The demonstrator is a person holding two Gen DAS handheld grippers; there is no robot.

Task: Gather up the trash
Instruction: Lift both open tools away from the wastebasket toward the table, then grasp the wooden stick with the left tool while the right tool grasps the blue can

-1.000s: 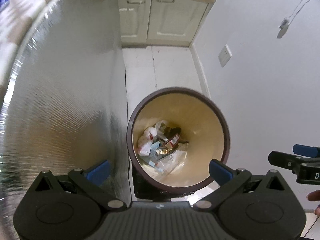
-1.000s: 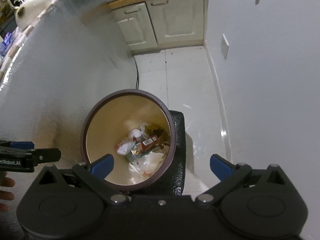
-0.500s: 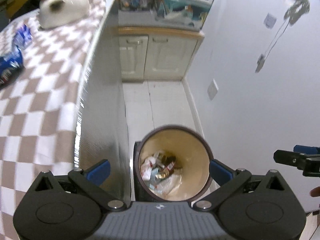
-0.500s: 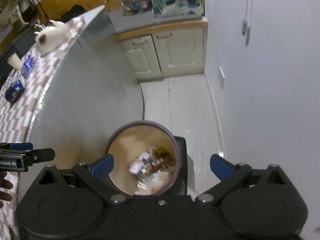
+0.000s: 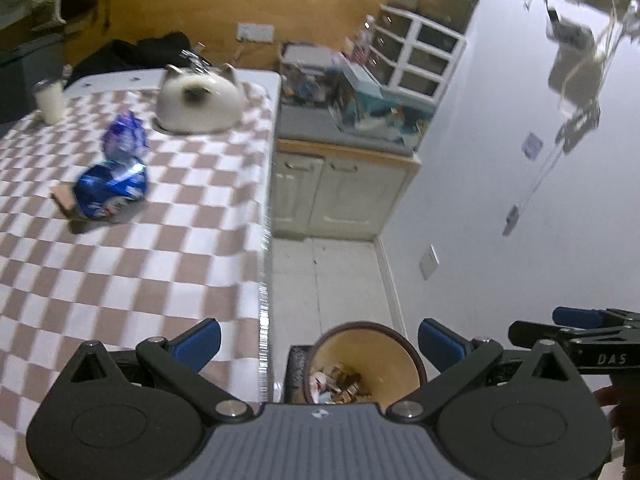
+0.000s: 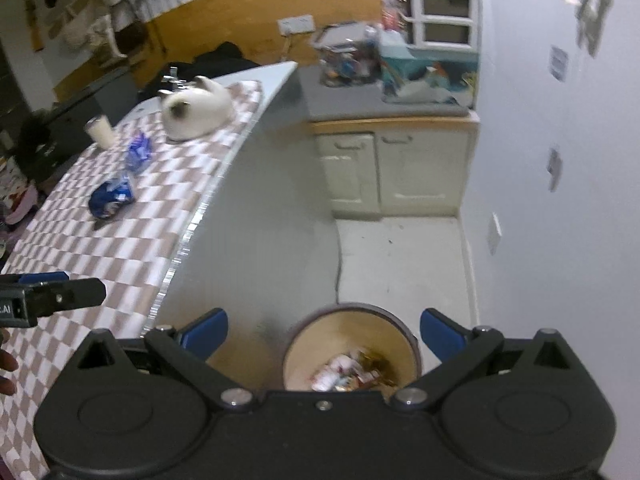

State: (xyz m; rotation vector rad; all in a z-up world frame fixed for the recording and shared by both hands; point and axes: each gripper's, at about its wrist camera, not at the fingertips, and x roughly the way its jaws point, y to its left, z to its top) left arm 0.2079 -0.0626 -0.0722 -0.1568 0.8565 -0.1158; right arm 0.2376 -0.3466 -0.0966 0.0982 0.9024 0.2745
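A round brown bin (image 5: 404, 360) (image 6: 296, 352) with a cream inside stands on the floor beside the table and holds several wrappers. My left gripper (image 5: 318, 342) hangs high above it, open and empty. My right gripper (image 6: 324, 332) is also open and empty, above the same bin. On the checked tablecloth (image 5: 132, 264) (image 6: 100, 248) lie a crumpled blue bag (image 5: 110, 190) (image 6: 110, 200) and, farther back, a smaller blue-purple wrapper (image 5: 122, 136) (image 6: 139, 151). Each gripper shows at the edge of the other's view.
A white cat-shaped pot (image 5: 200, 100) (image 6: 196, 110) and a white cup (image 5: 50, 102) (image 6: 100, 130) stand at the table's far end. Cream floor cabinets (image 5: 340, 196) (image 6: 396, 172) with a cluttered top close off the narrow floor strip. A white wall (image 5: 520, 200) runs along the right.
Both grippers have risen well above the bin, which now looks small and low in both views. The tabletop with its blue wrappers has come into sight. Both stayed open.
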